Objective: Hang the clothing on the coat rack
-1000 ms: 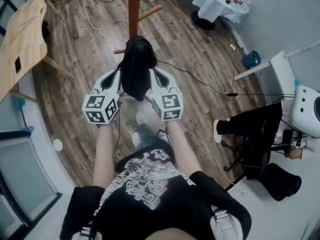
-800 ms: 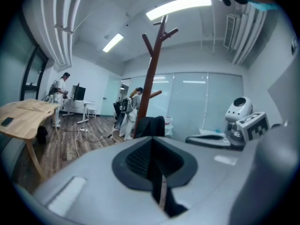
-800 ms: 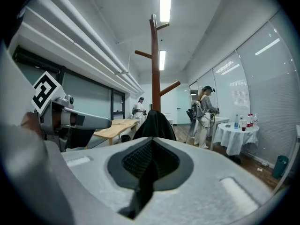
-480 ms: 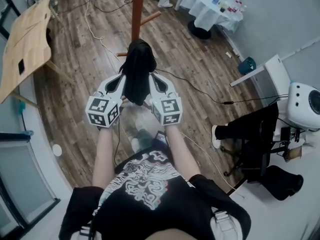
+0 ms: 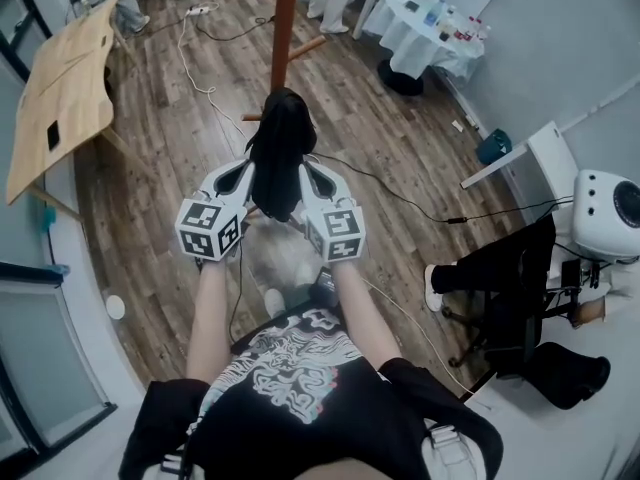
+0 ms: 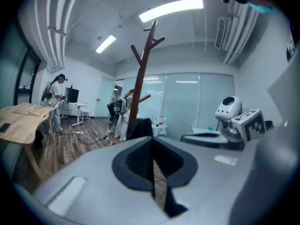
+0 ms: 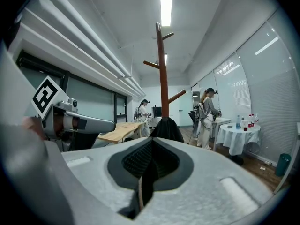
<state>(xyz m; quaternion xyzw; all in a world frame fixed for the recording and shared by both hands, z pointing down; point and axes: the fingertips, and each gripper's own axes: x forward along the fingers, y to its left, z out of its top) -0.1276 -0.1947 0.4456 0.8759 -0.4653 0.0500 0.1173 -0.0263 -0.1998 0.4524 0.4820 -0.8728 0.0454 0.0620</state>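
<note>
Left hand-held gripper [image 5: 243, 175]: jaws pressed together, pinching one side of the black cloth garment [image 5: 279, 148].
Right hand-held gripper [image 5: 309, 175]: likewise closed, pinching the garment's other side, with dark fabric in the seam of the jaws.
Garment: bunched and hanging between both grippers, off the floor, just short of the tall brown wooden coat rack [image 5: 284, 28], not on any peg yet.
Step, as judged: carrying toward the rack, then lifting over a peg.
Risk, slip: thin pinch on loose fabric; could pull free on one side if the hands drift apart.
Risk, miss: no clear loop or collar opening in the bunched cloth; could slide off the slanted peg [image 5: 305, 45] once released.
Risk, tip: pressing against the pole might rock the rack.
Risk, feet: black cable [image 5: 452, 219] across the wood-plank floor [image 5: 160, 168]; possible trip.
Edges: light wooden desk [image 5: 65, 88] at left, round desk under a white cloth [image 5: 425, 23] beyond the rack at right.
Open room: floor straight ahead to the pole, wide on both sides.
</note>
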